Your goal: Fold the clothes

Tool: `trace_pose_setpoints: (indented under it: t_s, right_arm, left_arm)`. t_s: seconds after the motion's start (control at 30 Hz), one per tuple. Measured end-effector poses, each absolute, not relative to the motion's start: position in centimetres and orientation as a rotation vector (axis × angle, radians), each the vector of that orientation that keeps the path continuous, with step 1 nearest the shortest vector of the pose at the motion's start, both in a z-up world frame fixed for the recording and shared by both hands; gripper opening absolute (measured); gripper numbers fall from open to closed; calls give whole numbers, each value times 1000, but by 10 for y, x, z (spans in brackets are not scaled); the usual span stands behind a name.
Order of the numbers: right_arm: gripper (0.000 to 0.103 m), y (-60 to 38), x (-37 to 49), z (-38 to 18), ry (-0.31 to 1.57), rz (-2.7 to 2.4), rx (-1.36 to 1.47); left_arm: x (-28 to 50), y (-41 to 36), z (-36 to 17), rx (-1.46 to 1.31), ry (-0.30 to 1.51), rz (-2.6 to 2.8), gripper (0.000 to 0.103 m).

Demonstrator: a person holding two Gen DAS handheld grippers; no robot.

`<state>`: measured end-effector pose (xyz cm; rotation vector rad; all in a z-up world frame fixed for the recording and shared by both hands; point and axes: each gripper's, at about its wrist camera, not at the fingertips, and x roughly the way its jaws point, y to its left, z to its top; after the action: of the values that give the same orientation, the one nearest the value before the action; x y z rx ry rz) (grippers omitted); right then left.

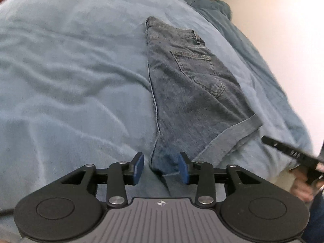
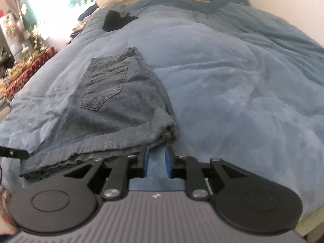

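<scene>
Wide bed under a soft, rumpled light-blue fleece blanket (image 1: 70, 77), with a pale wall on one side and a bright window and cluttered red-patterned table beyond the far edge in the right wrist view. Lying flat on that blanket: folded blue denim jeans (image 1: 188, 85), back pocket facing up, waistband toward the far side, cuffed hem edge toward the cameras. Small black garment (image 2: 116, 21) bunched near the far end of the bed, well apart from the denim.

Left gripper (image 1: 161, 167) with black linkage arms and blue pads, jaws partly apart, a narrow corner of the denim lying between the pads; no press on the cloth visible on either pad (image 1: 138, 168). Right gripper (image 2: 157, 164) with jaws set narrow, just at the near edge of the denim by its folded corner; only bare blanket seen in the gap, cloth passing over the tip of the left-hand pad (image 2: 145, 162). Contact there too blurred to settle. Other tool's black finger at the frame edge in each view, with part of a hand (image 1: 303, 184) behind it.
</scene>
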<state>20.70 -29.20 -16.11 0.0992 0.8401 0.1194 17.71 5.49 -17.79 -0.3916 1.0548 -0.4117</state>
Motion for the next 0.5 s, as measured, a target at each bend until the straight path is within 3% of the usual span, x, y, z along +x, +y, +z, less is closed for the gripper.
trace_pose_setpoints:
  t_s: [0.4,0.5]
  right_arm:
    - [19,-300,206,-162,836,101,139]
    - [19,-303,209,-164,846,85,151]
  left_arm:
    - [182,14,-204,-349,1065,-425,38]
    - [177,-4,-203,-251,1027,-408,29]
